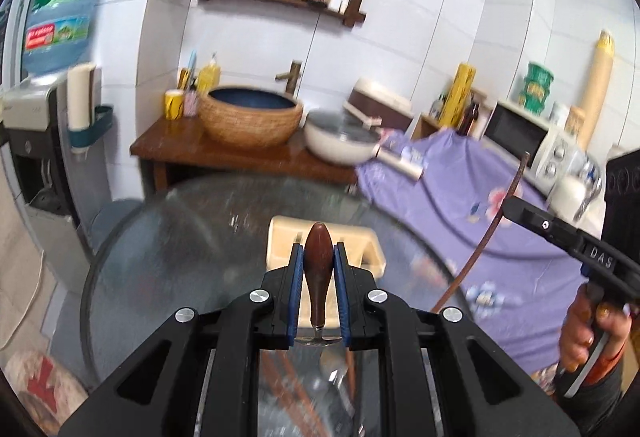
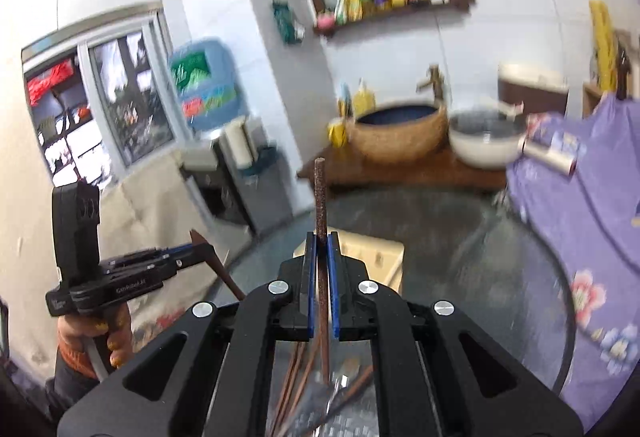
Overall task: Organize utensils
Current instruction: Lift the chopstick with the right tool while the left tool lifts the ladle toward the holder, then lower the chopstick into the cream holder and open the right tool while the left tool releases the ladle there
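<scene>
My left gripper (image 1: 319, 251) is shut on the dark wooden handle of a metal-ended utensil (image 1: 316, 301), which points up between the blue pads. Just beyond it a cream slotted utensil holder (image 1: 280, 241) stands on the round glass table (image 1: 180, 237). My right gripper (image 2: 322, 239) is shut on a thin brown chopstick (image 2: 320, 193) that stands upright, with the cream holder (image 2: 372, 257) behind it. Loose chopsticks (image 2: 298, 369) and a metal utensil (image 2: 340, 385) lie on the glass below. Each gripper shows in the other's view: the right gripper (image 1: 512, 203), the left gripper (image 2: 202, 249).
A purple floral cloth (image 1: 500, 197) covers the counter on the right, with a microwave (image 1: 524, 133) on it. Behind the table a wooden stand bears a wicker basin (image 1: 250, 117) and a white pan (image 1: 344, 139). A water dispenser (image 1: 36, 141) stands at the left.
</scene>
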`<move>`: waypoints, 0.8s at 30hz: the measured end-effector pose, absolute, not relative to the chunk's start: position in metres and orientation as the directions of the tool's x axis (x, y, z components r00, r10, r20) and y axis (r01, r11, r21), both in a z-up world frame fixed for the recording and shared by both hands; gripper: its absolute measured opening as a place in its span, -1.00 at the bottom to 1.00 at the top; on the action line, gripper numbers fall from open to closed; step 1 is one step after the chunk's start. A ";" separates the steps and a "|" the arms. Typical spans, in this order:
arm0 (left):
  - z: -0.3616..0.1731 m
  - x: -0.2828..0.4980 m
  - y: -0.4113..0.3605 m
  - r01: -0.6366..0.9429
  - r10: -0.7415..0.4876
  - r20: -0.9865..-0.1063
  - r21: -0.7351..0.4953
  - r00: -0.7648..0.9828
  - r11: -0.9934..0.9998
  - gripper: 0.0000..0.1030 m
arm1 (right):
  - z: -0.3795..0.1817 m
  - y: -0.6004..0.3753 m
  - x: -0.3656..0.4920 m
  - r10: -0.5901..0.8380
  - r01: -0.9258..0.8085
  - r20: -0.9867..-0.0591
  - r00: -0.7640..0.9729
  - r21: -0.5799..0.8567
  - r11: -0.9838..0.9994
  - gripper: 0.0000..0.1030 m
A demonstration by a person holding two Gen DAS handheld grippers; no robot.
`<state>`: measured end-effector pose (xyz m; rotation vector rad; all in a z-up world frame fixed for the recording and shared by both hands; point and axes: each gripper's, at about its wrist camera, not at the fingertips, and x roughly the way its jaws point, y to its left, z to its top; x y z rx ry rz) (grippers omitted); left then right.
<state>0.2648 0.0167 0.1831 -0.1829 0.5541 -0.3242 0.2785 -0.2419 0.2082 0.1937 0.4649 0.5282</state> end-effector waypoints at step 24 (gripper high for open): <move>0.119 0.386 -0.018 0.090 -0.186 -0.603 -0.185 0.776 0.979 -0.71 | 0.137 -0.215 0.392 0.341 -0.235 -0.454 0.824 0.275 0.933 -0.88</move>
